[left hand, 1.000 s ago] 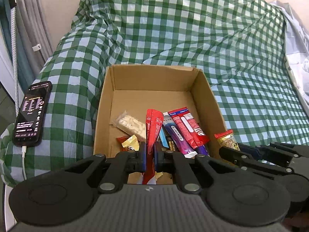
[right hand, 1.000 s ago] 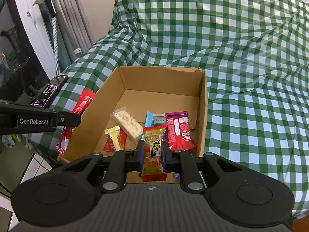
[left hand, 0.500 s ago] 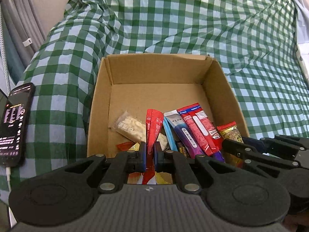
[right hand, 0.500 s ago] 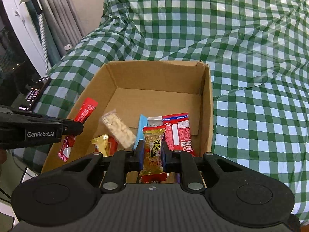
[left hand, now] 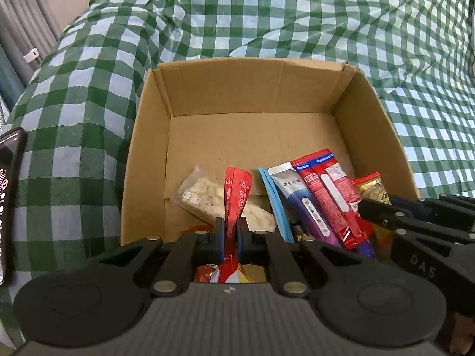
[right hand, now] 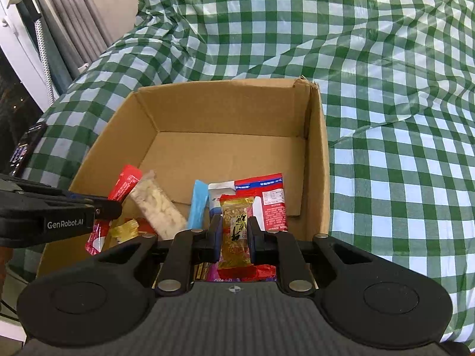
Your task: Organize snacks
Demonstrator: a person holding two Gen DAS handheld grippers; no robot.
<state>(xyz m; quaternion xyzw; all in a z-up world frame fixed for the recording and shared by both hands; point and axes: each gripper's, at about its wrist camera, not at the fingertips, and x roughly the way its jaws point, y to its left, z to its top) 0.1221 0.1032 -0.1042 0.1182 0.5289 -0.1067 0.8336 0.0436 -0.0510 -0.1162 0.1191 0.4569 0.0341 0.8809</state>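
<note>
- Clamping hard on a slim red sachet, jaws of the left gripper shut on its lower half, top end poking up free over the box floor.
- Pinching a golden peanut-candy packet at mid-length, jaws of the right gripper shut on it, packet upright, red crimped end hanging below the pads.
- Hanging both loads over the near end of the cardboard box, side by side, probably so each can drop straight in without catching a wall.
- Lying already inside, bunched toward the near side: clear pack of pale nuts, blue strip, white-and-purple bar, red bar; far half of the floor bare cardboard.
- Showing some small red and gold wrappers under the left tool, partly hidden.
- Resting on a green checked cloth, box open-topped, flaps out of the way.
- Sitting off to the left on the cloth, a black phone, well apart from the box.
- Looking close to a release, judged from the packets hanging inside the rim line; risk of the tall sachet landing across the nuts.
</note>
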